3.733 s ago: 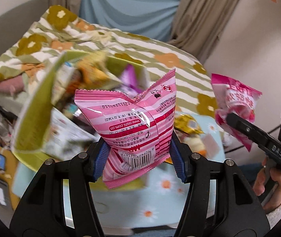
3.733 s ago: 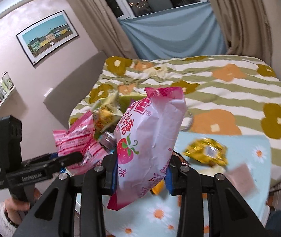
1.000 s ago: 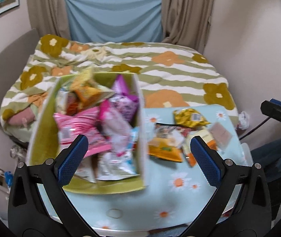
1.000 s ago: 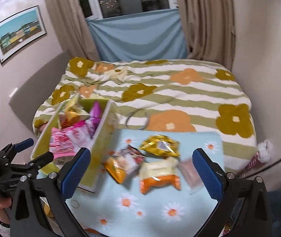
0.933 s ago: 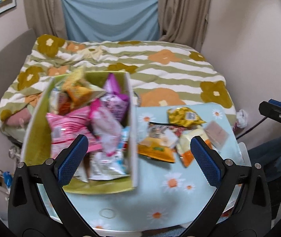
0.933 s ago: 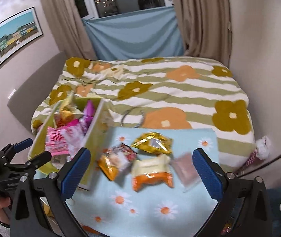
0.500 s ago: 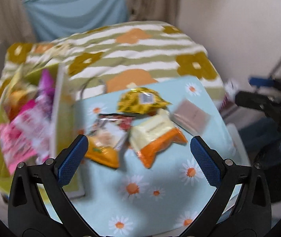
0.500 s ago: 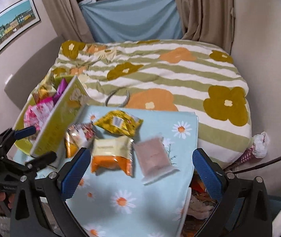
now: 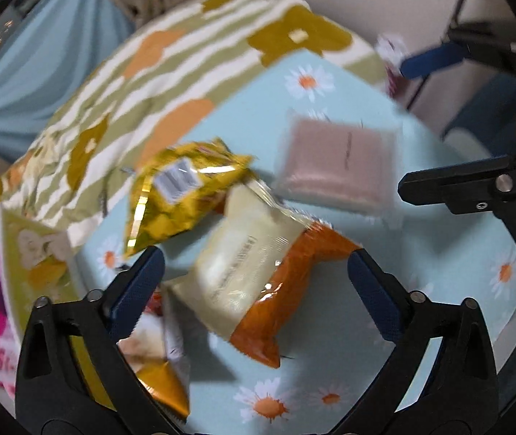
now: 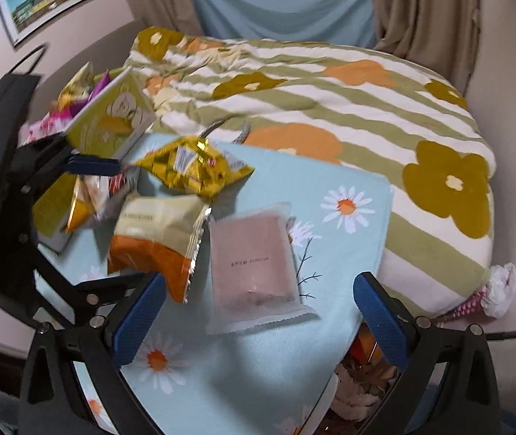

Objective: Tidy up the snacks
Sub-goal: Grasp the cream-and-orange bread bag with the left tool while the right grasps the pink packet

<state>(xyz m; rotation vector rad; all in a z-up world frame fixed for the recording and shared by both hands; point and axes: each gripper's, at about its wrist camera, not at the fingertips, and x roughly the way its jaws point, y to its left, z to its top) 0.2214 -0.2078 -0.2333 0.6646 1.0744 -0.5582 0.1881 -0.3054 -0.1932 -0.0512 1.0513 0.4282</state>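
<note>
I look down on the table, covered with a light blue daisy cloth (image 10: 287, 355). Its far edge meets the striped flower blanket (image 10: 348, 116), and its right edge drops off just beside my right gripper (image 10: 256, 311). On the left side the green snack box (image 10: 112, 123) closes the way. The free room on the cloth is mostly in the near part and toward the right corner, where only printed daisies show.

I count 4 loose packets on the cloth. 1 is the gold packet (image 9: 181, 199), nearest the blanket. 1 is the cream and orange packet (image 9: 254, 282), and its top corner touches the gold one. 1 is the flat pinkish-brown packet (image 10: 254, 257), lying alone just beside the cream one. The last is the small orange and white packet (image 10: 87, 199), next to the box wall and partly under my left gripper (image 9: 256, 290). Inside the box I see pink and purple wrappers, but I cannot count them.

The left jaws are wide and closing now, with the cream and orange packet between them and not yet pressed. The right jaws stand wide around the pinkish-brown packet, and they hold nothing.
</note>
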